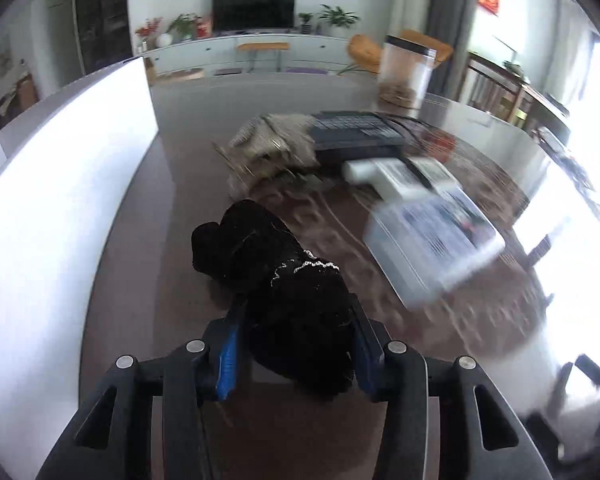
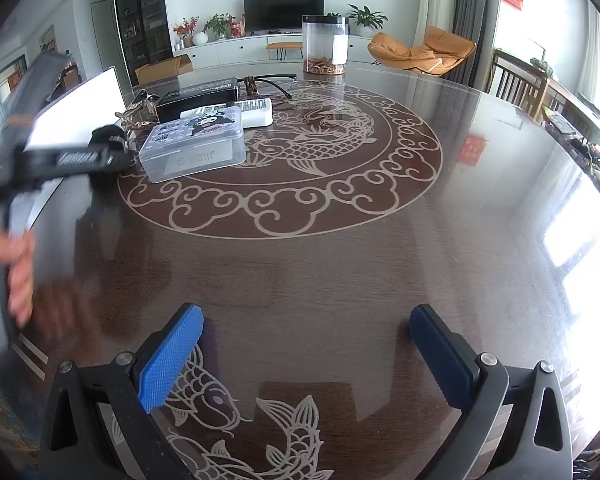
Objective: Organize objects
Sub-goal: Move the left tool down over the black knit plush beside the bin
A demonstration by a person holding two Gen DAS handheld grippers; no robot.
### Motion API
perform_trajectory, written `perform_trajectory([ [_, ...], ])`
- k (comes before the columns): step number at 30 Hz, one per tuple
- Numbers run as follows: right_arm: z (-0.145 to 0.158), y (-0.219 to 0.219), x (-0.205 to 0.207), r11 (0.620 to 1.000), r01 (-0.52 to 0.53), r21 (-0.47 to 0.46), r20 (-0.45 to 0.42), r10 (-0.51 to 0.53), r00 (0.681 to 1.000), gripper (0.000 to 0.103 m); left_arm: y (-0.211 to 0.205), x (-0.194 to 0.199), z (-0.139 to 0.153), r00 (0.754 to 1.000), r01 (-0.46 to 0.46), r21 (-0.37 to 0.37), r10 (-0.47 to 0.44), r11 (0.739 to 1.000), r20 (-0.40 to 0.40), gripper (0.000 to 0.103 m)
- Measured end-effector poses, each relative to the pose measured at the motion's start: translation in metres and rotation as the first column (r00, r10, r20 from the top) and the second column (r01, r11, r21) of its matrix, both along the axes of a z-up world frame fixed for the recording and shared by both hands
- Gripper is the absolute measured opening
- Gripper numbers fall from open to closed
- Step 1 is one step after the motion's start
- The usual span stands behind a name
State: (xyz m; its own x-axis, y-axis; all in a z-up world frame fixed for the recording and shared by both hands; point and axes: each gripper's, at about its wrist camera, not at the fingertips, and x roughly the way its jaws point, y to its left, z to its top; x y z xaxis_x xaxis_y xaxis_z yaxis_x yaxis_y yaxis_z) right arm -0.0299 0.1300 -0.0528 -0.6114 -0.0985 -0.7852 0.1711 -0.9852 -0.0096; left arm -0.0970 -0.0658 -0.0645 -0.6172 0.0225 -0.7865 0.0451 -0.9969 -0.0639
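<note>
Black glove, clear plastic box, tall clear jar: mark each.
black glove [image 1: 284, 280], left wrist view, knit cuff area.
clear plastic box [image 2: 196, 142], right wrist view, printed lid.
tall clear jar [image 2: 325, 44], right wrist view, side wall.

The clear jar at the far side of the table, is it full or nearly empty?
Nearly empty. The clear jar stands upright with only a shallow brownish layer at its bottom; above that its walls show the room behind.

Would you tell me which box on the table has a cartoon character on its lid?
The clear plastic box nearest the camera; the black box and white box lack one.
</note>
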Motion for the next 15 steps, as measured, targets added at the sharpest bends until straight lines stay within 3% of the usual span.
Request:
perform_trajectory([
  [4, 0.0, 0.0, 0.0, 1.0, 0.0, 0.0, 0.0, 0.0, 1.0, 0.103, 0.005, 0.053, 0.003, 0.999, 0.041, 0.037, -0.041, 0.998, -0.002, 0.05],
  [6, 0.0, 0.0, 0.0, 1.0, 0.0, 0.0, 0.0, 0.0, 1.0, 0.103, 0.0, 0.063, 0.004, 0.999, 0.025, 0.057, -0.026, 0.998, 0.018, 0.063],
  [7, 0.0, 0.0, 0.0, 1.0, 0.0, 0.0, 0.0, 0.0, 1.0, 0.103, -0.007, 0.065, 0.005, 0.999, 0.019, 0.069, -0.021, 0.997, 0.026, 0.079],
  [8, 0.0, 0.0, 0.0, 1.0, 0.0, 0.001, 0.0, 0.0, 1.0, 0.103, -0.011, 0.065, 0.005, 0.999, 0.009, 0.089, -0.012, 0.996, 0.036, 0.084],
  [12, 0.0, 0.0, 0.0, 1.0, 0.0, 0.0, 0.0, 0.0, 1.0, 0.103, -0.019, 0.076, 0.007, 0.998, -0.006, 0.131, -0.002, 0.991, 0.059, 0.084],
  [15, 0.0, 0.0, -0.001, 1.0, -0.001, -0.001, -0.001, 0.001, 1.0, 0.103, -0.011, 0.066, 0.009, 0.997, 0.012, 0.084, -0.018, 0.996, 0.074, 0.085],
])
